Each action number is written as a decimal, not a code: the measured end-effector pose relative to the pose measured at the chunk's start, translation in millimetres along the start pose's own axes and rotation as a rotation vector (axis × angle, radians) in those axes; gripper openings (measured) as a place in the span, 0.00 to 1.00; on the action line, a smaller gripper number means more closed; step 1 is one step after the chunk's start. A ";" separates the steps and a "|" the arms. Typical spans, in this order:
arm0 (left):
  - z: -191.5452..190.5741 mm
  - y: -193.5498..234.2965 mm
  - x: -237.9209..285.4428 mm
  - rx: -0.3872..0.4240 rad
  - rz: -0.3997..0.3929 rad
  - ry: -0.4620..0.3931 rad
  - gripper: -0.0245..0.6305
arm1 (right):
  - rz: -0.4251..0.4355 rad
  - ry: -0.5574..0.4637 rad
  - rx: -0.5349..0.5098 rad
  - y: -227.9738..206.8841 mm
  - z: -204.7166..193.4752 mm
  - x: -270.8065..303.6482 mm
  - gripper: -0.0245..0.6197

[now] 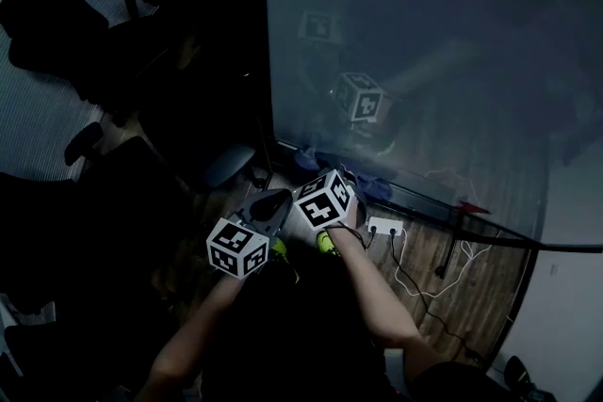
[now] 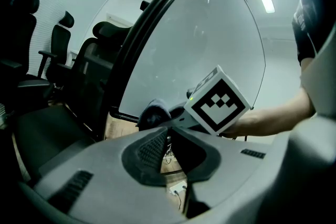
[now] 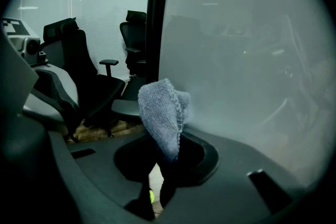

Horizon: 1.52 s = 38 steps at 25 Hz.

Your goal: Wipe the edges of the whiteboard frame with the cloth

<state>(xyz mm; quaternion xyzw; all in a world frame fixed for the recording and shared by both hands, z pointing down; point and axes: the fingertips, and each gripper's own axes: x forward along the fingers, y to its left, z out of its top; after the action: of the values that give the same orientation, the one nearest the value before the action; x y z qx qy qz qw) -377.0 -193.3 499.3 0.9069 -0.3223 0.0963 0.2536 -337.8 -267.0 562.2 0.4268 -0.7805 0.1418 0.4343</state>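
Observation:
The whiteboard (image 1: 415, 33) stands upright with a dark frame (image 1: 269, 61); its left edge (image 3: 157, 8) runs up the right gripper view. My right gripper (image 1: 316, 172) is low at the board's bottom left corner, shut on a blue-grey cloth (image 3: 163, 110). The cloth (image 1: 309, 161) bunches up from the jaws and rests against the board close to the frame. The left gripper view shows that cloth (image 2: 155, 113) under the frame (image 2: 142, 44), with the right gripper's marker cube (image 2: 216, 99) behind it. My left gripper (image 1: 271, 204) hangs just left of the right one, shut and holding nothing (image 2: 167, 128).
Black office chairs (image 1: 57, 24) crowd the area left of the board (image 3: 79, 76). A white power strip (image 1: 384, 226) and cables lie on the wooden floor under the board. A small red item (image 1: 471, 205) sits on the board's bottom rail.

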 end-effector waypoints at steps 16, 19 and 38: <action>-5.3 26.3 -31.1 -0.045 0.069 -0.046 0.08 | 0.004 -0.010 0.007 13.2 37.0 18.9 0.14; -5.7 35.3 -39.3 -0.058 0.088 -0.059 0.08 | 0.009 -0.025 -0.006 17.5 46.9 18.2 0.14; -11.5 43.5 -48.7 -0.084 0.090 -0.063 0.08 | 0.078 -0.088 -0.079 41.6 61.9 27.8 0.14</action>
<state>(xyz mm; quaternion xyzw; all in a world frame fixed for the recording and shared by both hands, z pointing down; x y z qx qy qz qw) -442.3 -190.1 510.0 0.8827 -0.3742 0.0654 0.2766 -412.3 -294.0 554.6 0.3843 -0.8199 0.1087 0.4103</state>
